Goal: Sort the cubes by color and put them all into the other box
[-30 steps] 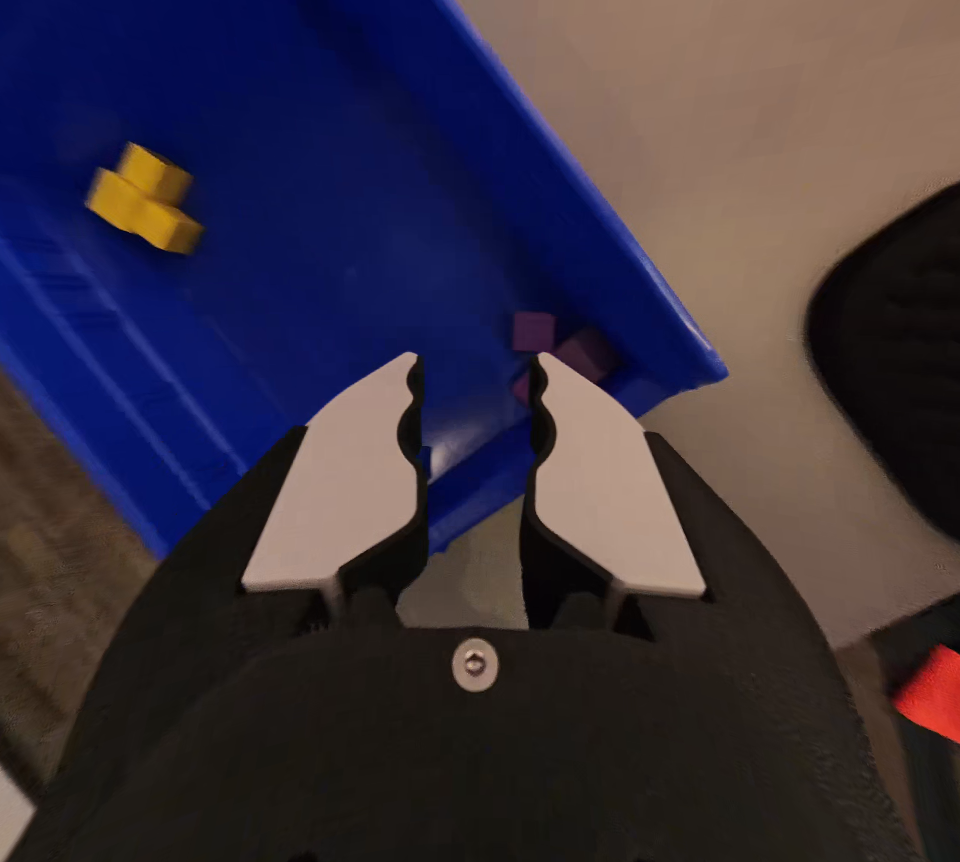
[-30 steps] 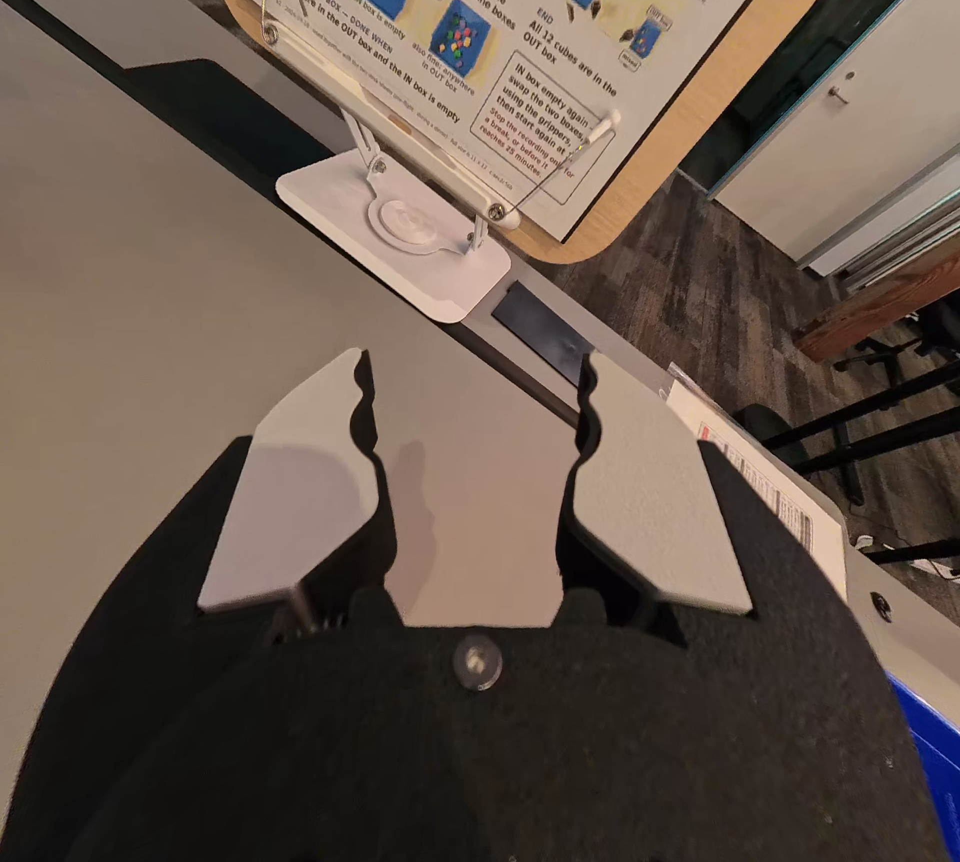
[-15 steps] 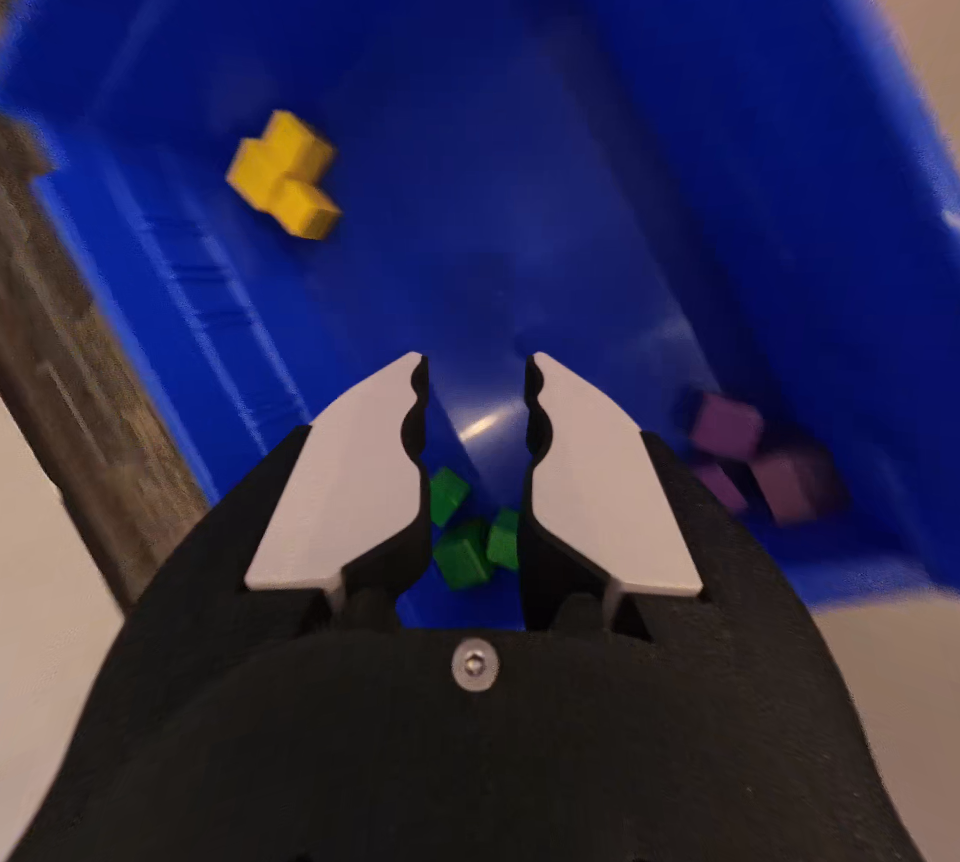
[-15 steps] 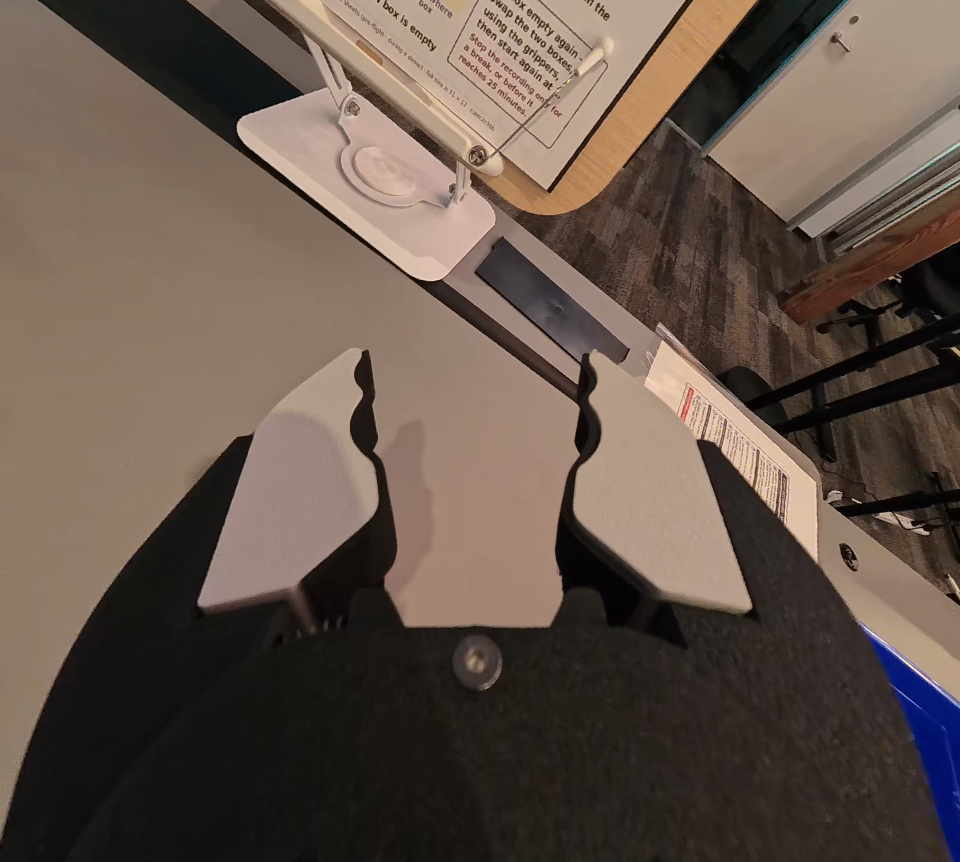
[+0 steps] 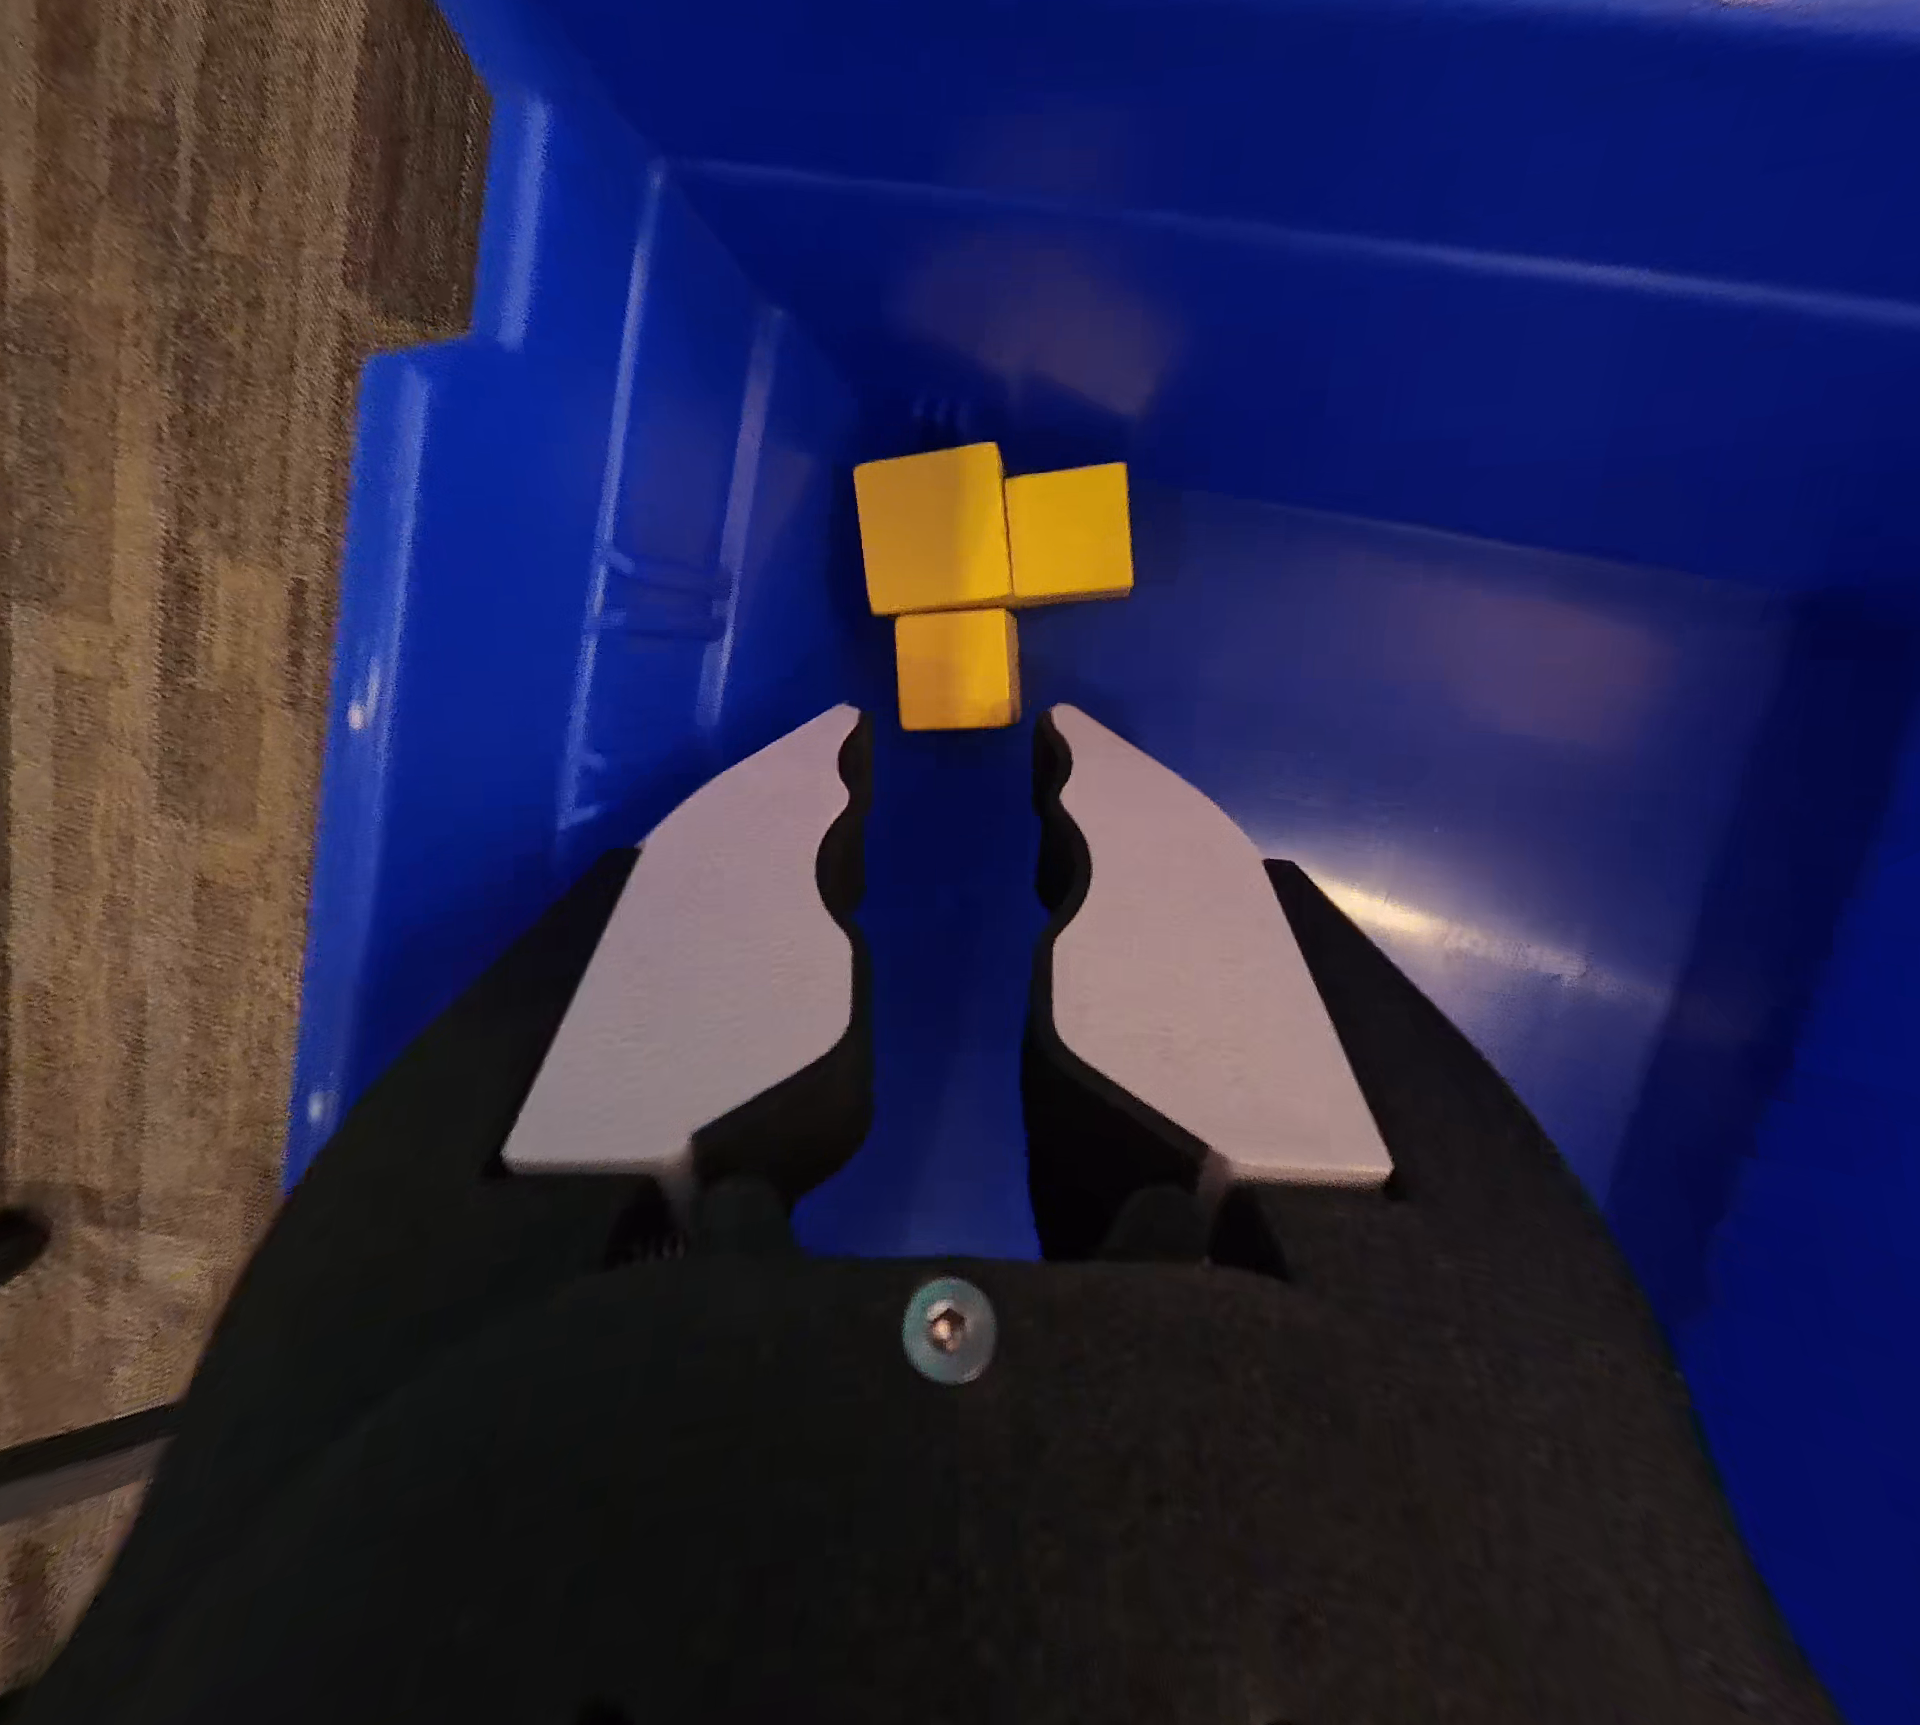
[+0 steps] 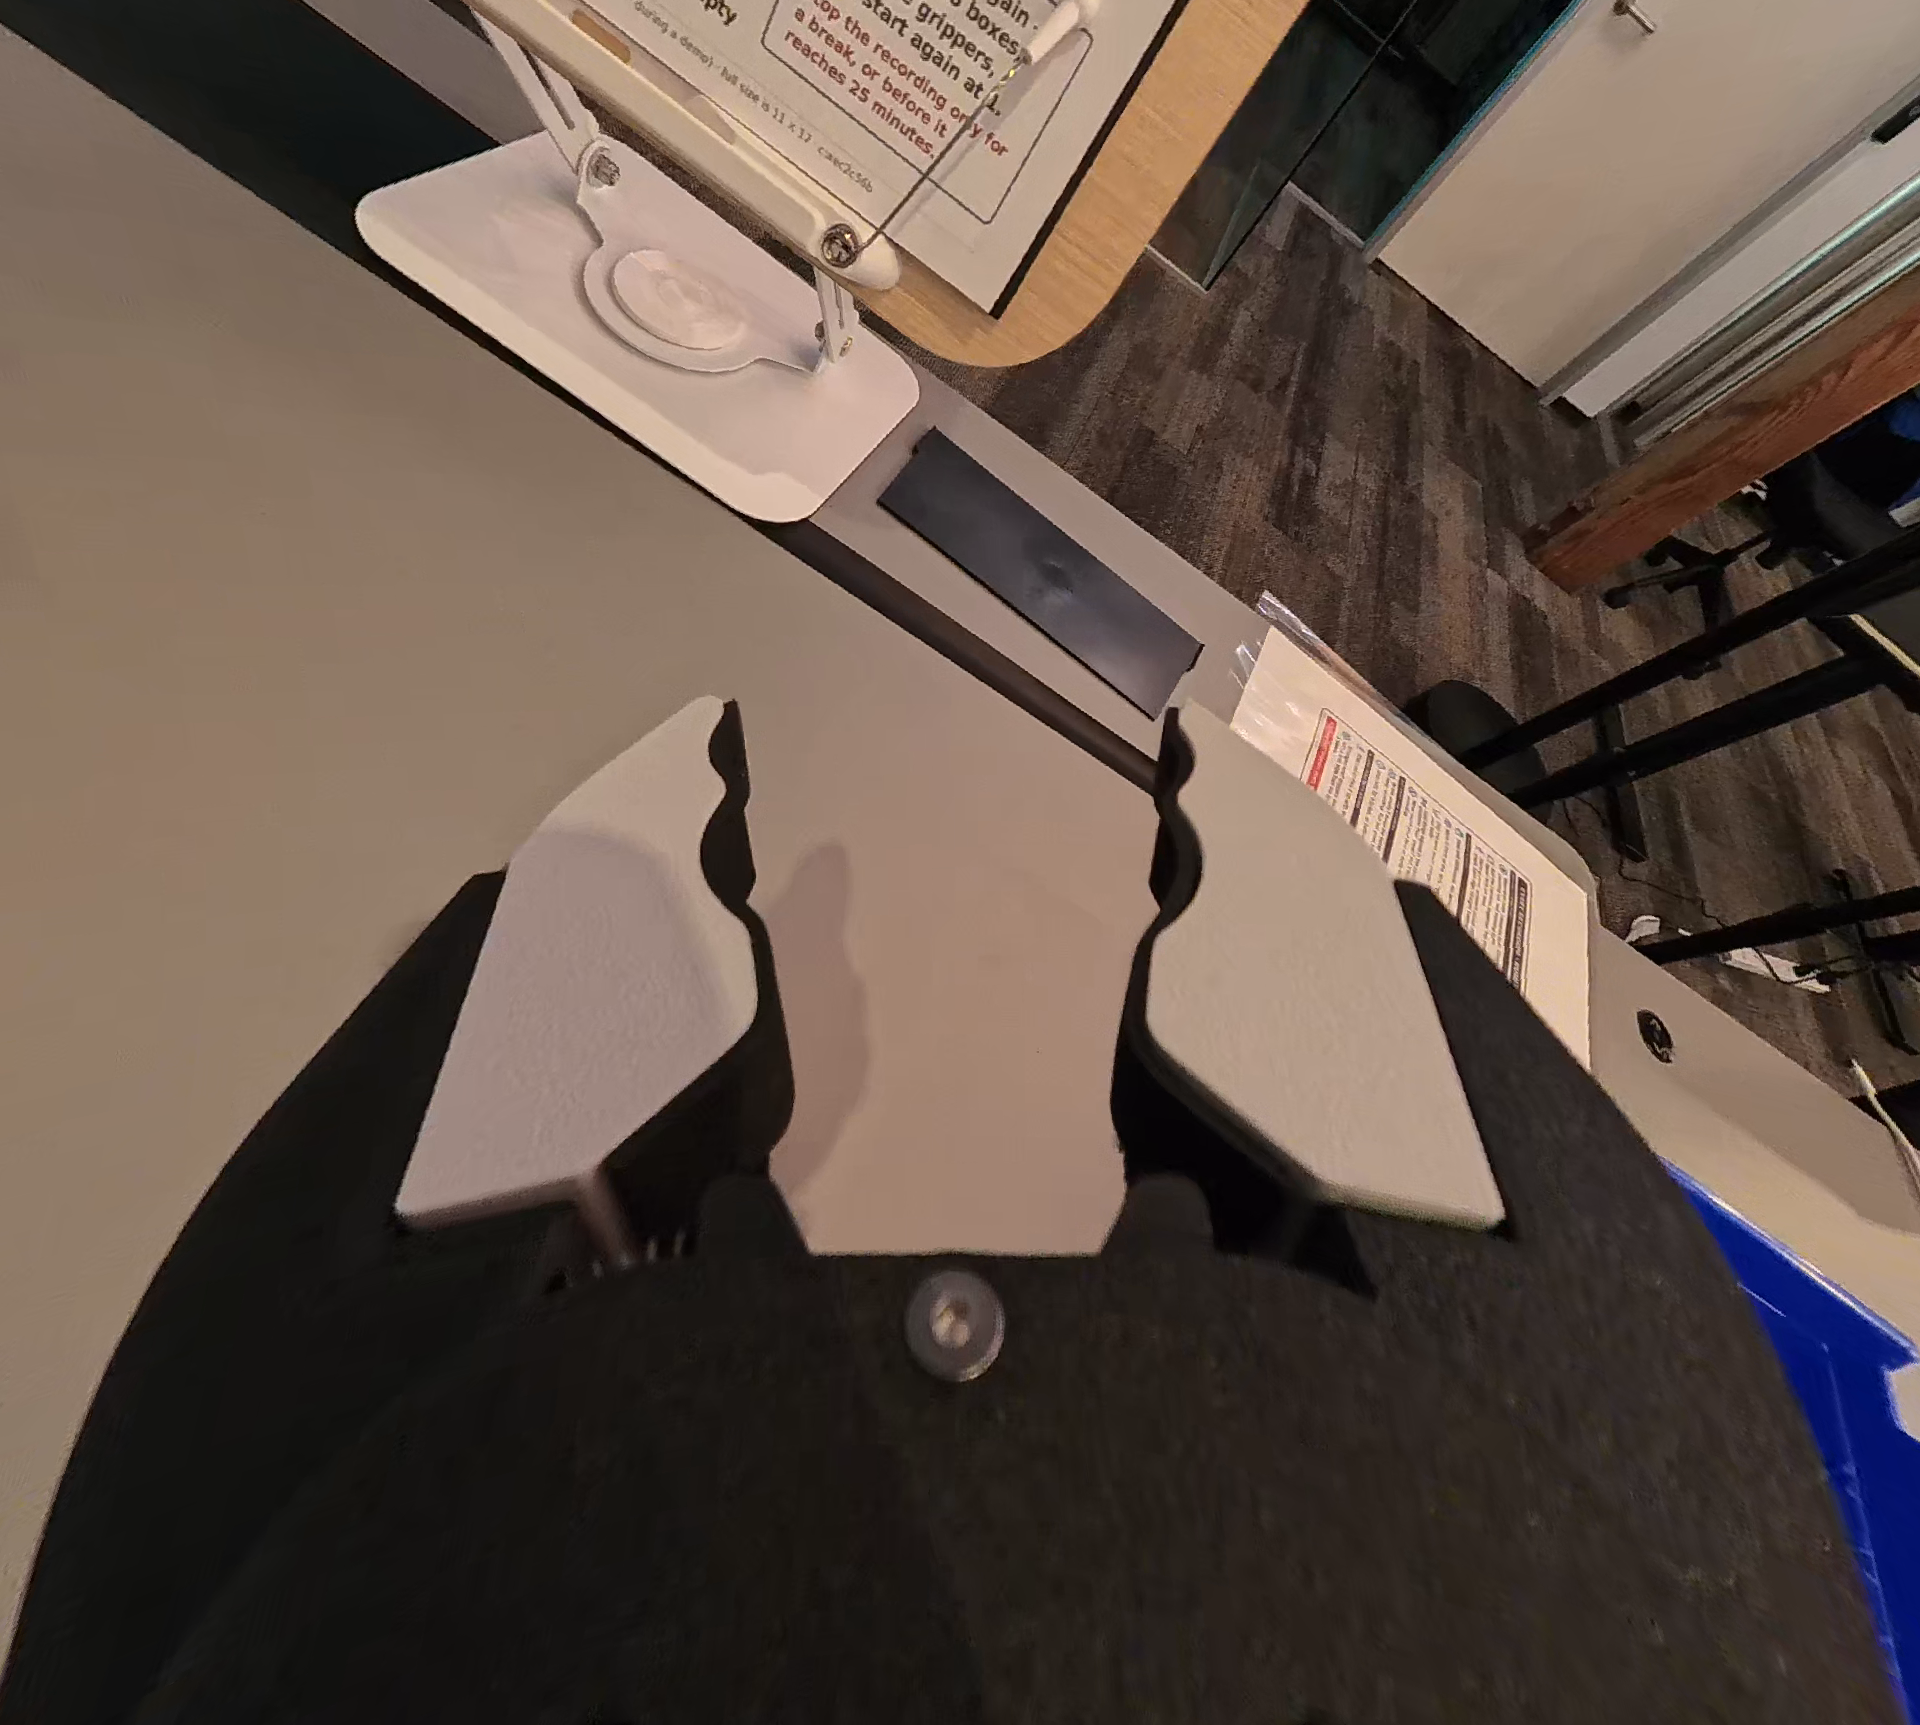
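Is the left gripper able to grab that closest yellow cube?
Probably yes. The left gripper is open right before the nearest yellow cube, nothing between them, though two other yellow cubes touch it.

left tongs [image 5: 948, 725] — black body | 2 pale grey wavy-edged fingers | 1 silver screw; right tongs [image 6: 948, 725] — same

Left gripper [image 5: 945, 725] jaws narrowly parted and empty; right gripper [image 6: 948, 725] jaws spread wide, empty
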`<action>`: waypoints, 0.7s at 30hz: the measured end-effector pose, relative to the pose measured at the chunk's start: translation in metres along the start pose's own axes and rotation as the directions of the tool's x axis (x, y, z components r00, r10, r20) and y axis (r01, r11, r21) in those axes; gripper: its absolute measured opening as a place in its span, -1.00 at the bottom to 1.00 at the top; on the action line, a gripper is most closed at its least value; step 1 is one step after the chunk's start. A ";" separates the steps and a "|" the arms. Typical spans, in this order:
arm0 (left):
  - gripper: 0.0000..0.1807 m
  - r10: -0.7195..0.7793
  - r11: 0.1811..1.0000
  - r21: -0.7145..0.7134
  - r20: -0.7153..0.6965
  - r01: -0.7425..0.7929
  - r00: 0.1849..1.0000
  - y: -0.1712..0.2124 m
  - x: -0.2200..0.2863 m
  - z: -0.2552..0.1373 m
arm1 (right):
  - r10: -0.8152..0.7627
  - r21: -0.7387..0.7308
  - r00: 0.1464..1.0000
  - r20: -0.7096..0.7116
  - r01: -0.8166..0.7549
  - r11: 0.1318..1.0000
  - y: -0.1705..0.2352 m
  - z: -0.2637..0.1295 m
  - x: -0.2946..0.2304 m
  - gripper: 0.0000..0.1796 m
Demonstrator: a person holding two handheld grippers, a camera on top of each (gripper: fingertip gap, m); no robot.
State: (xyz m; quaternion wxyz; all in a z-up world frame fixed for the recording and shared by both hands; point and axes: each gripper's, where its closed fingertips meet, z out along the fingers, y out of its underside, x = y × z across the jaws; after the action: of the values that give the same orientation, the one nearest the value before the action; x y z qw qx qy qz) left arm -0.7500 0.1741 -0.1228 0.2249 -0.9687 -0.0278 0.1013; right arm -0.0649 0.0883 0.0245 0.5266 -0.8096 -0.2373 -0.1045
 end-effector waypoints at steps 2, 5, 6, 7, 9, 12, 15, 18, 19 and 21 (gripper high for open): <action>-0.67 -0.008 1.000 -0.006 0.006 0.008 1.000 -0.002 0.000 0.006 | 0.006 -0.002 1.000 0.004 -0.006 1.000 0.001 0.001 0.002 -0.17; -0.68 -0.027 1.000 -0.009 0.009 0.027 1.000 -0.006 0.001 0.012 | 0.002 -0.012 1.000 0.004 -0.002 1.000 0.004 0.004 0.003 -0.17; -0.66 -0.030 0.999 -0.015 0.008 0.030 1.000 -0.006 0.003 0.014 | 0.000 -0.016 1.000 0.005 0.001 1.000 0.005 0.004 0.004 -0.17; -0.67 -0.035 0.999 -0.013 0.007 0.035 0.999 -0.008 0.004 0.016 | -0.003 -0.018 1.000 0.006 0.003 1.000 0.005 0.005 0.004 -0.17; -0.66 -0.051 0.999 -0.013 0.009 0.051 0.999 -0.010 0.004 0.017 | -0.005 -0.021 1.000 0.005 0.005 1.000 0.006 0.005 0.005 -0.17; -0.66 -0.064 0.997 -0.032 0.013 0.064 0.998 -0.010 0.004 0.017 | -0.005 -0.022 1.000 0.005 0.005 1.000 0.006 0.005 0.007 -0.17; -0.63 -0.091 0.994 -0.063 -0.003 0.090 0.996 -0.007 0.004 0.016 | -0.003 -0.022 1.000 0.007 0.004 1.000 0.006 0.004 0.009 -0.17; -0.62 -0.117 0.990 -0.083 -0.048 0.113 0.992 -0.003 0.007 0.015 | -0.005 -0.020 1.000 0.011 0.005 1.000 0.006 0.003 0.009 -0.18; -0.62 -0.120 0.990 -0.088 -0.066 0.114 0.990 -0.002 0.009 0.015 | -0.006 -0.021 1.000 0.012 0.006 1.000 0.006 0.003 0.009 -0.18; -0.60 -0.131 0.988 -0.101 -0.109 0.120 0.985 0.000 0.013 0.014 | -0.010 -0.024 1.000 0.011 0.010 1.000 0.006 0.003 0.010 -0.18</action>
State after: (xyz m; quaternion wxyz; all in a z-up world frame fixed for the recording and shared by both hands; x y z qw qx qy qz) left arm -0.7405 0.1813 -0.1374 0.1860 -0.9788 -0.0805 0.0294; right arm -0.0538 0.0919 0.0222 0.5151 -0.8152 -0.2429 -0.1057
